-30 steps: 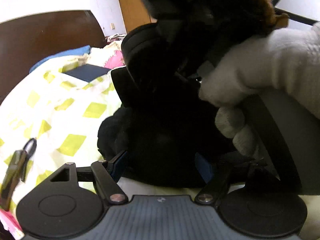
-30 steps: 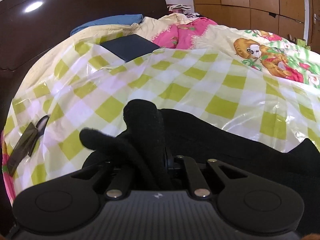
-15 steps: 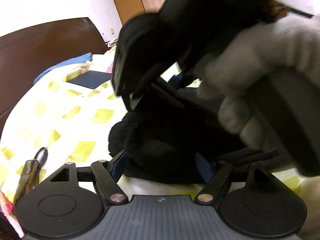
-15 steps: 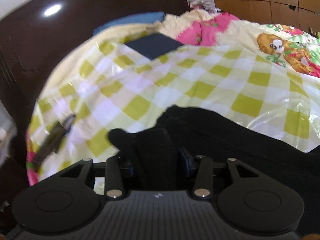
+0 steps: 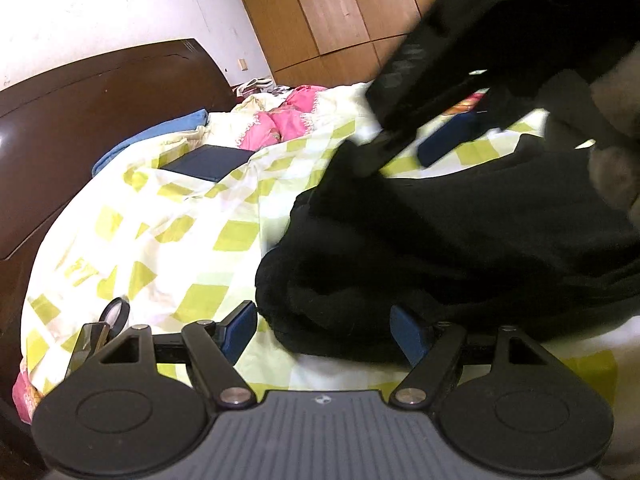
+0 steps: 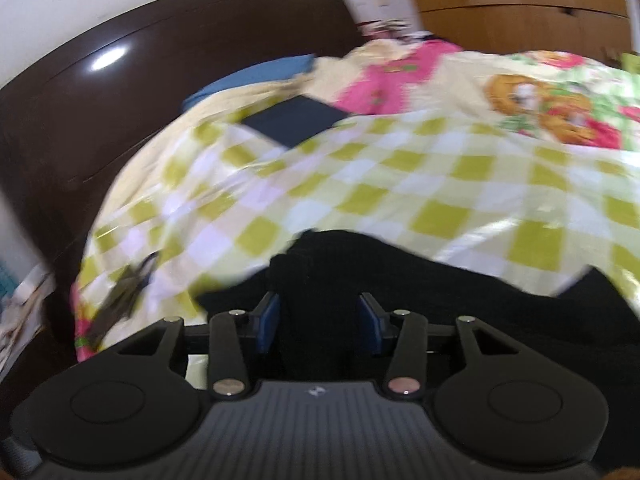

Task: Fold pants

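Observation:
The black pants lie bunched on a green-and-white checked sheet. My left gripper is open, its blue pads on either side of the near edge of the bundle. The right gripper shows in the left wrist view, lifted above the pants, blurred, with a gloved hand behind it. In the right wrist view the right gripper has opened, with a fold of the black pants standing loose between its blue pads.
A dark blue flat box lies on the sheet farther back, also in the right wrist view. A dark wooden headboard rises at left. A small dark tool lies near the sheet's left edge. Pink and cartoon-print bedding lies beyond.
The right gripper has opened from its pinch on the pants fold and lifted away up and right. The left gripper stays open at the bundle's edge.

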{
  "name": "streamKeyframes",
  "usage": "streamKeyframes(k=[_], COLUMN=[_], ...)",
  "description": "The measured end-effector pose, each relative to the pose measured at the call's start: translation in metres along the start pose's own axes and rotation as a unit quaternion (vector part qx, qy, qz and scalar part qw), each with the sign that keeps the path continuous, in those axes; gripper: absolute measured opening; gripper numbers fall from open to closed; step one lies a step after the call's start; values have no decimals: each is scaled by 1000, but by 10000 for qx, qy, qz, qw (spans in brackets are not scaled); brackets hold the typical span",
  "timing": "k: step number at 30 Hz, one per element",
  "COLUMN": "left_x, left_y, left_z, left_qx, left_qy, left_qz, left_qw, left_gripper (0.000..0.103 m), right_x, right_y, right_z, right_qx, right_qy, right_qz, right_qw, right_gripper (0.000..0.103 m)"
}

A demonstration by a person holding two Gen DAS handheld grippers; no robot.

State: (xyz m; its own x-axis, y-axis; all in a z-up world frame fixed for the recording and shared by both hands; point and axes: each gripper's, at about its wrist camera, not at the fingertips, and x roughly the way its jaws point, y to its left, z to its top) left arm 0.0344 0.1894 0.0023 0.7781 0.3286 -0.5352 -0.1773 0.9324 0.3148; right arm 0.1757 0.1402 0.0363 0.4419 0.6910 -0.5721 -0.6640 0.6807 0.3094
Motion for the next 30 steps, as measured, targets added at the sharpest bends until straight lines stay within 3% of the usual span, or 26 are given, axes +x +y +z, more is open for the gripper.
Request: streamKeyframes(k=[6, 9, 14, 19, 21, 23, 25, 28, 30], left_x=[1, -4, -11, 5, 16, 43, 71, 75, 71], left_y=[6, 13, 8, -22, -40, -54, -66, -69, -70], left_z=[-12, -10, 17, 43, 47, 48, 37, 35, 45], left_qx=[105, 0, 91, 203, 385, 589, 793, 882, 985], left_qy=[80, 2, -537, -904, -892, -599, -171, -156, -125], left_qz=[85, 139, 86, -391, -517, -591, -579, -558, -477], left_qw=[9999, 9999, 9985, 9949, 9939, 9947, 9950, 9944, 9939], left_gripper=[86, 86, 86, 86, 87, 87, 88, 94, 95], right_x=[10, -3, -48, -107, -129, -145, -145, -133, -125], right_y=[23, 13, -32, -95, -120, -149, -173, -195, -208], right_z=[-2, -3, -17, -43, -55, -70, -83, -98, -104], right_qx=[-68, 164, 292, 782, 1043, 1437, 1934, 2471, 2729], right_qy=[146, 61, -59, -144, -248, -262, -104, -61, -121], right_qz=[523, 429, -632, -1781, -2185, -2407, -2305, -1666, -1241], right_qw=[9985, 9989, 9976, 9808, 9699, 9595, 9536, 9545, 9539], right_gripper=[46, 46, 46, 46, 47, 52, 54, 54, 62])
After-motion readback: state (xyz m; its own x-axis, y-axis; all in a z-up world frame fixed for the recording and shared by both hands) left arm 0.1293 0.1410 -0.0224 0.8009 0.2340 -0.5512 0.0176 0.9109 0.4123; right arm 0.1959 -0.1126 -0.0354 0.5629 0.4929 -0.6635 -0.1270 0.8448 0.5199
